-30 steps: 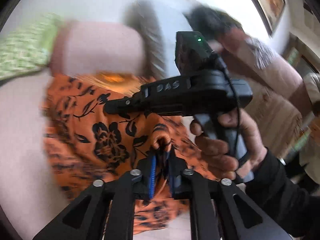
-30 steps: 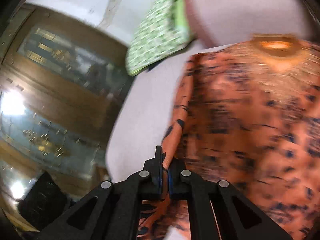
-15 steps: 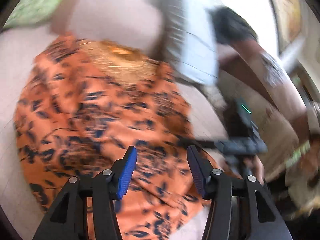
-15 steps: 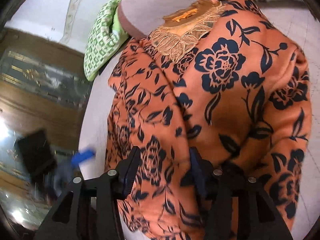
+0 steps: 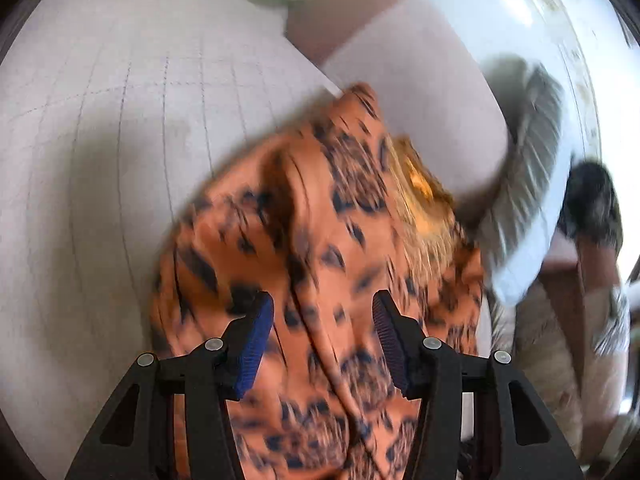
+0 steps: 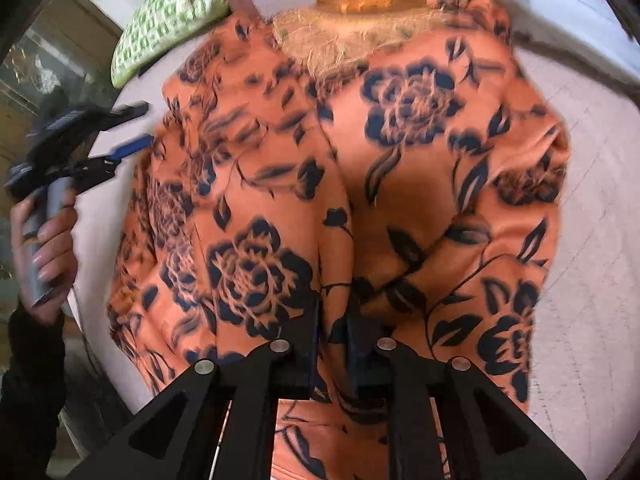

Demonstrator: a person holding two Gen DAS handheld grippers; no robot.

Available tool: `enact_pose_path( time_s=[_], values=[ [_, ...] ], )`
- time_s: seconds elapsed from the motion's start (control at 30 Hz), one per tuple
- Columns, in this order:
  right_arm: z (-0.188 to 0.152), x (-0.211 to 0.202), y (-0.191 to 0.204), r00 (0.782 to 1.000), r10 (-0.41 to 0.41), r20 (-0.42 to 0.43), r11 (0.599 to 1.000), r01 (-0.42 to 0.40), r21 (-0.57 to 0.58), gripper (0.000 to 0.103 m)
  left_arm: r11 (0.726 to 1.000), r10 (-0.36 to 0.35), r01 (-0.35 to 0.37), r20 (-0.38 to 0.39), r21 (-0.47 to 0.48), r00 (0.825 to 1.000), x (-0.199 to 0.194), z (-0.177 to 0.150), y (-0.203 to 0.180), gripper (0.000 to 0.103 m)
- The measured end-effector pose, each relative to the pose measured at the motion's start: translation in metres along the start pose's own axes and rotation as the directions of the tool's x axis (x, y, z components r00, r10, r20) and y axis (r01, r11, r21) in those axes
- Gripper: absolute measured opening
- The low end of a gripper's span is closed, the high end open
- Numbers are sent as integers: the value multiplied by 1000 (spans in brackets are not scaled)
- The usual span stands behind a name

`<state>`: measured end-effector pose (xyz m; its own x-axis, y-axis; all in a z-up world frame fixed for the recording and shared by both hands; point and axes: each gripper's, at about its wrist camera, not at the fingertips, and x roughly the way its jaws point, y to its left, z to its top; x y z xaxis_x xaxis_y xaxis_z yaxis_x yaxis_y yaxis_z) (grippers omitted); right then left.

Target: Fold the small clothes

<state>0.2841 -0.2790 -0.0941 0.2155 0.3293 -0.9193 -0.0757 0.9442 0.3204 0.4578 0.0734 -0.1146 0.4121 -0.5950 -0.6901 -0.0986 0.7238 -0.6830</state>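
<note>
The orange garment (image 6: 400,208) with its dark blue flower print lies spread on a pale quilted bed (image 5: 120,128), its lace-trimmed neckline (image 6: 352,36) at the far end, touching a mauve pillow (image 5: 420,100). The cloth is rumpled, with a long ridge running down its middle toward the near edge.

The right gripper (image 6: 332,320) points steeply down onto that ridge; its jaws are closing, and a raised fold of the orange fabric stands between them — the pads look to be pinching it.

The left gripper (image 5: 322,332) hangs over the garment's near part on the other side. Its blue-padded jaws stand apart, with cloth lying below the gap and nothing pressed between the pads. In the right wrist view this same gripper shows at the left edge of the garment, held by a hand (image 6: 44,248) in a dark sleeve.

Beside the mauve pillow lies a green-and-white patterned cushion (image 6: 168,12). On the far side of the bed a grey striped cloth (image 5: 524,184) is blurred — what it is cannot be told.
</note>
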Motion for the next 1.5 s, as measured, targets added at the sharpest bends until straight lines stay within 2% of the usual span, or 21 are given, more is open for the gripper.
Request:
enact_pose_path(
  time_s=[0.03, 0.07, 0.13, 0.27, 0.37, 0.4, 0.5, 0.63, 0.7, 0.73, 0.83, 0.93, 1.0, 1.03, 1.1, 1.13, 1.17, 1.23, 1.37, 1.43, 1.5],
  values=[
    [6, -17, 8, 998, 28, 57, 999, -26, -31, 30, 1000, -2, 3, 10, -18, 1000, 3, 8, 5, 50],
    [13, -32, 14, 992, 65, 105, 997, -61, -48, 60, 1000, 3, -2, 25, -28, 1000, 6, 16, 8, 51],
    [42, -52, 26, 972, 139, 190, 989, -127, -74, 68, 998, -14, 17, 46, -62, 999, 16, 33, 16, 51],
    [135, -23, 41, 948, 279, 155, 960, -269, -85, 68, 980, -77, 83, 41, -181, 996, 41, 52, 31, 50],
    [204, 25, 54, 933, 346, 99, 938, -344, -37, 66, 975, -99, 103, 30, -195, 995, 53, 56, 35, 46],
    [224, 44, 56, 935, 344, 89, 939, -344, -19, 66, 971, -128, 133, 37, -197, 991, 54, 56, 35, 44],
    [264, 86, 60, 950, 303, 77, 951, -307, 36, 57, 978, -112, 117, 40, -173, 993, 53, 60, 37, 39],
    [303, 126, 72, 968, 234, 91, 967, -241, 77, 56, 957, -153, 160, 46, -242, 987, 56, 63, 52, 32],
    [308, 145, 79, 968, 248, 35, 965, -250, 74, 20, 962, -149, 152, 29, -225, 988, 58, 64, 50, 10],
    [306, 145, 82, 977, 212, 28, 975, -214, 66, 5, 962, -157, 160, 35, -220, 987, 55, 64, 50, 10],
    [304, 124, 91, 971, 218, 97, 974, -222, 36, 5, 958, -189, 207, 105, -200, 976, 31, 69, 52, 9],
    [303, 119, 79, 968, 208, 142, 970, -222, 96, 6, 970, -140, 156, 95, -188, 986, 32, 68, 53, 11],
    [297, 139, 76, 989, 122, 78, 986, -130, 108, 13, 981, -25, 33, 43, -193, 999, 47, 65, 57, 15],
    [290, 142, 76, 989, 138, 51, 983, -144, 116, 14, 977, -23, 32, 45, -209, 999, 47, 65, 59, 16],
    [271, 119, 75, 972, 210, 101, 969, -221, 111, 19, 972, -78, 93, 75, -217, 994, 35, 65, 55, 33],
    [262, 104, 76, 968, 217, 126, 970, -229, 86, 30, 975, -82, 102, 104, -197, 991, 23, 66, 49, 40],
    [246, 80, 75, 960, 222, 168, 970, -235, 58, 43, 983, -66, 88, 137, -162, 988, 8, 66, 40, 48],
    [198, 27, 63, 934, 254, 252, 963, -269, 28, 53, 997, -21, 33, 176, -67, 984, -14, 58, 18, 50],
    [105, -36, 34, 911, 246, 330, 963, -269, 27, 55, 986, 72, -99, 196, 131, 978, -56, 1, -19, 53],
    [43, -56, 11, 895, 267, 356, 948, -310, 69, 56, 969, 138, -173, 192, 178, 972, -69, -38, -22, 56],
    [7, -65, -5, 895, 241, 375, 947, -301, 111, 56, 960, 174, -206, 170, 191, 970, -77, -78, -18, 56]
  ],
)
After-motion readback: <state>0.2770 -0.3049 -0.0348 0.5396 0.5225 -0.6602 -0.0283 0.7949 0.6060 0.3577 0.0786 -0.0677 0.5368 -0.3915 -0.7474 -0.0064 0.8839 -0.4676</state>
